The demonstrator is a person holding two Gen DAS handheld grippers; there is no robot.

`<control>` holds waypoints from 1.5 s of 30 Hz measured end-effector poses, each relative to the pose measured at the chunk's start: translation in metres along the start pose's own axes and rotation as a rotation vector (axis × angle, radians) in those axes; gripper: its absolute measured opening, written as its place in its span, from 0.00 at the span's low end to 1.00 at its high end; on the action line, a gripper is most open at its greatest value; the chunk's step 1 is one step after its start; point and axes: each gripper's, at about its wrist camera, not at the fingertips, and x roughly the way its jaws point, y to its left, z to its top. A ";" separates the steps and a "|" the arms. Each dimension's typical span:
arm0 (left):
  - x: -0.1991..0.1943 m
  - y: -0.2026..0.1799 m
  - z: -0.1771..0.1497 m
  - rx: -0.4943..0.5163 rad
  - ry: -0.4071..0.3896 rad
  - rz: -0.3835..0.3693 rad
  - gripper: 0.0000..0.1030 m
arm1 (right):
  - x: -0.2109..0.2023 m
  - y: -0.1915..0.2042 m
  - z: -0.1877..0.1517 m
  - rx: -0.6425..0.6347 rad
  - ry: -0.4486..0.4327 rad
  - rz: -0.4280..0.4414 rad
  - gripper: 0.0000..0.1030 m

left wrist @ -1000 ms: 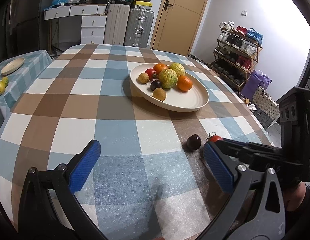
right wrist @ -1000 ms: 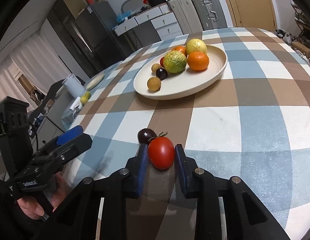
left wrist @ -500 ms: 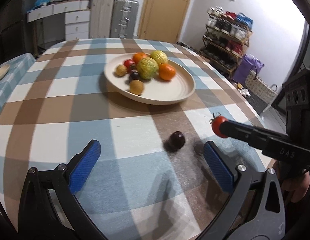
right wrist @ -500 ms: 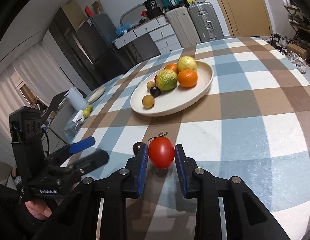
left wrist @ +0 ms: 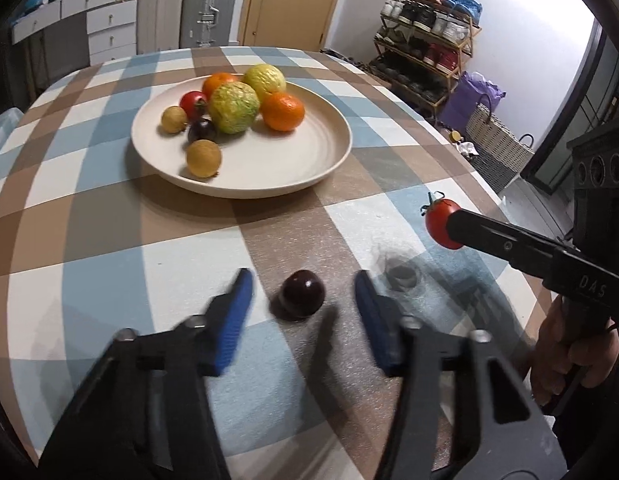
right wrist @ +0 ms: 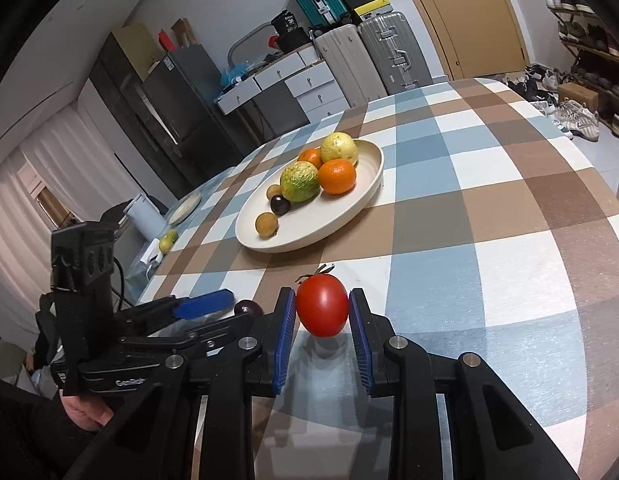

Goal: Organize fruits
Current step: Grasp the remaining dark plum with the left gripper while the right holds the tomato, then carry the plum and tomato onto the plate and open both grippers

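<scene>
This is a lived-in home, a dining corner that doubles as storage. A round table (right wrist: 489, 208) under a checked cloth carries a plate (left wrist: 309, 168) of fruit. Behind the table stand suitcases (right wrist: 389, 52), a white chest of drawers (right wrist: 293, 84) and a dark fridge (right wrist: 177, 92). Beside the wooden door (left wrist: 293, 0) a shoe rack (left wrist: 425, 48) is crowded with sneakers.

Bright room, fisheye warping, blurred foreground
</scene>
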 end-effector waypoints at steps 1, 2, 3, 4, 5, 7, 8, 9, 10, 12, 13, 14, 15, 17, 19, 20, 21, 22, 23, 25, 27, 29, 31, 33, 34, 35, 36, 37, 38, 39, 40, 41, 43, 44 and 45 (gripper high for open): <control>0.002 -0.001 0.001 0.003 0.010 -0.008 0.28 | -0.001 -0.001 0.000 -0.001 -0.001 0.000 0.27; 0.004 -0.001 0.001 0.006 0.026 -0.010 0.20 | -0.002 -0.002 0.000 -0.002 -0.001 0.001 0.27; 0.005 -0.001 0.001 0.004 0.031 -0.013 0.19 | -0.002 -0.002 0.000 -0.003 -0.001 0.003 0.27; 0.005 0.000 0.002 -0.005 0.040 -0.031 0.19 | -0.002 -0.003 0.000 -0.003 -0.001 0.003 0.27; 0.006 0.000 0.003 -0.009 0.053 -0.061 0.19 | -0.002 -0.003 0.000 -0.006 -0.001 0.004 0.27; 0.005 -0.001 0.003 -0.002 0.046 -0.054 0.19 | -0.001 -0.002 -0.001 -0.014 -0.003 0.004 0.27; 0.004 -0.002 0.003 0.003 0.047 -0.058 0.19 | -0.001 -0.001 -0.001 -0.019 -0.002 0.003 0.27; 0.003 -0.003 0.003 0.004 0.040 -0.062 0.19 | -0.001 0.000 -0.002 -0.023 -0.001 0.004 0.27; 0.001 -0.004 0.003 0.005 0.034 -0.068 0.19 | -0.001 0.001 -0.002 -0.027 -0.001 0.004 0.27; -0.002 -0.005 0.003 0.009 0.025 -0.077 0.19 | -0.001 0.003 -0.001 -0.030 0.000 0.002 0.27; -0.003 -0.005 0.004 0.009 0.019 -0.079 0.19 | -0.001 0.003 -0.001 -0.029 0.000 0.002 0.27; -0.006 -0.006 0.004 0.009 0.017 -0.083 0.19 | -0.002 0.004 0.000 -0.031 -0.001 0.000 0.27; -0.007 -0.005 0.005 0.007 0.012 -0.085 0.19 | -0.001 0.004 0.000 -0.035 -0.001 0.000 0.27; -0.011 -0.004 0.006 0.003 0.006 -0.096 0.19 | -0.001 0.007 0.001 -0.046 -0.001 -0.001 0.27; -0.016 0.000 0.010 -0.014 -0.004 -0.116 0.19 | -0.001 0.010 0.002 -0.059 -0.001 -0.002 0.27; -0.019 0.002 0.011 -0.017 -0.010 -0.116 0.19 | -0.001 0.012 0.003 -0.063 0.000 -0.001 0.27; -0.022 0.003 0.013 -0.019 -0.019 -0.116 0.19 | -0.001 0.013 0.004 -0.067 0.000 0.001 0.27; -0.023 0.005 0.014 -0.020 -0.024 -0.117 0.19 | 0.000 0.014 0.006 -0.071 0.000 0.003 0.27; -0.026 0.008 0.017 -0.022 -0.030 -0.115 0.19 | 0.000 0.015 0.007 -0.066 0.000 0.010 0.27; -0.029 0.012 0.022 -0.027 -0.042 -0.111 0.19 | 0.001 0.015 0.012 -0.049 -0.004 0.034 0.27; -0.031 0.017 0.028 -0.029 -0.053 -0.106 0.19 | 0.002 0.017 0.017 -0.053 -0.008 0.034 0.27; -0.032 0.023 0.036 -0.035 -0.055 -0.103 0.19 | 0.005 0.020 0.024 -0.067 -0.012 0.033 0.27; -0.029 0.026 0.043 -0.039 -0.061 -0.100 0.19 | 0.009 0.022 0.031 -0.078 -0.011 0.030 0.27; -0.026 0.029 0.051 -0.042 -0.066 -0.102 0.19 | 0.013 0.022 0.038 -0.083 -0.006 0.029 0.27; -0.024 0.030 0.055 -0.043 -0.072 -0.103 0.19 | 0.015 0.022 0.041 -0.086 -0.003 0.031 0.27; -0.022 0.030 0.059 -0.042 -0.075 -0.103 0.19 | 0.018 0.021 0.044 -0.088 0.001 0.031 0.27; -0.020 0.030 0.063 -0.040 -0.077 -0.103 0.19 | 0.020 0.020 0.047 -0.090 0.006 0.030 0.27; -0.016 0.030 0.068 -0.038 -0.079 -0.102 0.19 | 0.023 0.019 0.050 -0.091 0.009 0.030 0.27; -0.012 0.030 0.073 -0.036 -0.080 -0.103 0.19 | 0.026 0.017 0.054 -0.090 0.013 0.031 0.27; -0.008 0.029 0.076 -0.034 -0.081 -0.102 0.19 | 0.029 0.015 0.058 -0.087 0.019 0.033 0.27; -0.004 0.029 0.080 -0.029 -0.083 -0.099 0.19 | 0.032 0.014 0.062 -0.086 0.024 0.035 0.27; 0.001 0.029 0.084 -0.024 -0.082 -0.096 0.19 | 0.034 0.013 0.066 -0.087 0.025 0.037 0.27; 0.010 0.028 0.091 -0.020 -0.077 -0.103 0.19 | 0.041 0.011 0.074 -0.093 0.031 0.042 0.27; 0.014 0.027 0.093 -0.019 -0.076 -0.107 0.19 | 0.043 0.010 0.078 -0.097 0.034 0.043 0.27; 0.018 0.026 0.096 -0.016 -0.075 -0.107 0.19 | 0.047 0.009 0.082 -0.102 0.040 0.040 0.27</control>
